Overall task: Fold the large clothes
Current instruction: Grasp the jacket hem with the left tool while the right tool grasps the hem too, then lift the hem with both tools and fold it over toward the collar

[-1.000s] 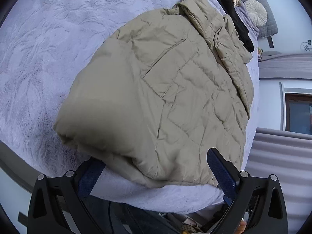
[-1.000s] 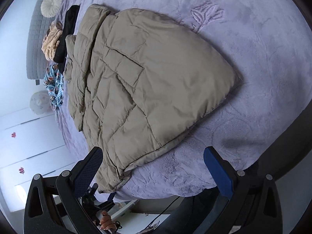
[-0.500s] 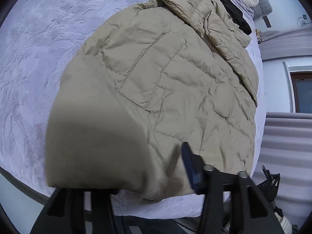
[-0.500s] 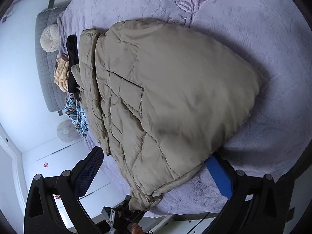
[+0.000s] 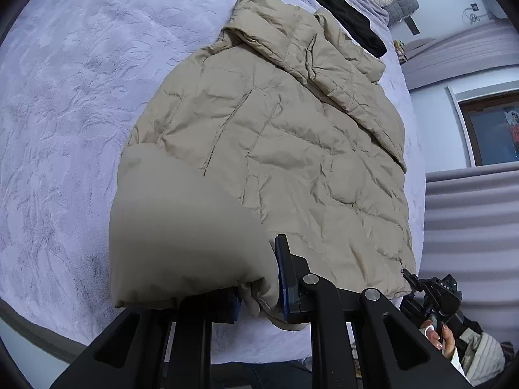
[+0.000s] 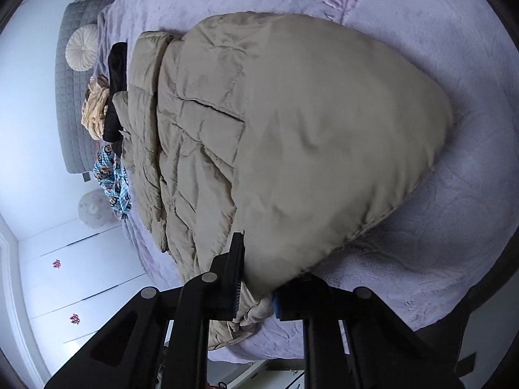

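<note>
Khaki quilted jacket (image 5: 275, 162) lay on the lavender bed (image 5: 65, 97), its near hem pinched in both your tools: the left gripper (image 5: 259, 291) and right gripper (image 6: 256, 295) each had jaws closed on fabric. You needed to lift both corners level, then carry them evenly toward the collar.

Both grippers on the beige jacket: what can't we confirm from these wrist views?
- Left wrist: left gripper, its left fingertip is buried under the beige jacket; layers pinched unknown.
- Right wrist: right gripper, the bulging near fold, blurred, covers its right fingertip.
- Both: jacket underside against the bedspread is hidden.
- Left wrist: black garment is cut off by the frame's top edge.
</note>
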`<state>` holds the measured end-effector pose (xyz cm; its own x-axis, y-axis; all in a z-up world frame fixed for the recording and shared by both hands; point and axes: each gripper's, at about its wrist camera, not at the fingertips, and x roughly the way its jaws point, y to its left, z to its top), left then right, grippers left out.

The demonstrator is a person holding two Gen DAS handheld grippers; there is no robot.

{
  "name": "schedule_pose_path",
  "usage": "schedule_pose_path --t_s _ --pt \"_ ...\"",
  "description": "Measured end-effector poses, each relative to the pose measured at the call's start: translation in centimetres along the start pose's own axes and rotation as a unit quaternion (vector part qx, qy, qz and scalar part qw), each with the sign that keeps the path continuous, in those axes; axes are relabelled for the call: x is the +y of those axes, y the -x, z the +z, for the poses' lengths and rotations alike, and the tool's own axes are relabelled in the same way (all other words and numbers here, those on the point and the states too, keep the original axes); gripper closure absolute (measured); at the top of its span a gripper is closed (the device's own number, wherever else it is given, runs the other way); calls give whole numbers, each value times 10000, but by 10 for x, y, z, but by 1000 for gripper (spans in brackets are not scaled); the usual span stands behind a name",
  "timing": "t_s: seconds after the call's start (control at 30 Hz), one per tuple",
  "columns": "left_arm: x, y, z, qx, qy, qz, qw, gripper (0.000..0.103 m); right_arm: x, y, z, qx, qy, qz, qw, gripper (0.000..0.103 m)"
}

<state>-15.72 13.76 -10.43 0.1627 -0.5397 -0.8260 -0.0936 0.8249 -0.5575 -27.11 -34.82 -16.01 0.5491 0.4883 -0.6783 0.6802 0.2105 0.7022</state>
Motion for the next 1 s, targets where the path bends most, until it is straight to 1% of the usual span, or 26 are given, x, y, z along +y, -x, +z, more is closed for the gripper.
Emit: schedule_pose_path --t_s 0.17,0.3,0.4,0.47,0.53,0.63,0.77,0.87,0.9,1.0 --pt "-7 14 12 -119 -169 -107 9997 84 21 6 -4 -165 392 -96 9990 89" --pt "-24 33 32 -477 -329 -95 9983 84 43 12 -1 -254 676 -97 9973 92" --pt "-37 48 54 -815 -323 -125 9961 84 71 20 7 -310 1136 -180 9929 94" --pt "-50 58 70 -1050 -358 -121 9938 84 99 24 14 -328 1534 -243 9873 94" --pt "-64 68 87 -1279 -444 -52 9908 84 129 25 22 -360 1978 -296 9791 94" --pt "-84 74 115 -1520 -523 172 9868 84 179 23 35 -348 2616 -292 9641 94" --pt "-104 64 151 -1681 -567 451 9831 84 240 5 62 -233 3318 -242 9428 94" --pt "-105 38 176 -1667 -484 676 9825 84 273 -23 86 -93 3629 -276 9314 95" --pt "-104 28 184 -1622 -392 720 9833 84 280 -33 93 -62 3683 -324 9291 95" --pt "-98 3 203 -1477 -263 743 9859 84 291 -62 113 81 3665 -495 9290 95"
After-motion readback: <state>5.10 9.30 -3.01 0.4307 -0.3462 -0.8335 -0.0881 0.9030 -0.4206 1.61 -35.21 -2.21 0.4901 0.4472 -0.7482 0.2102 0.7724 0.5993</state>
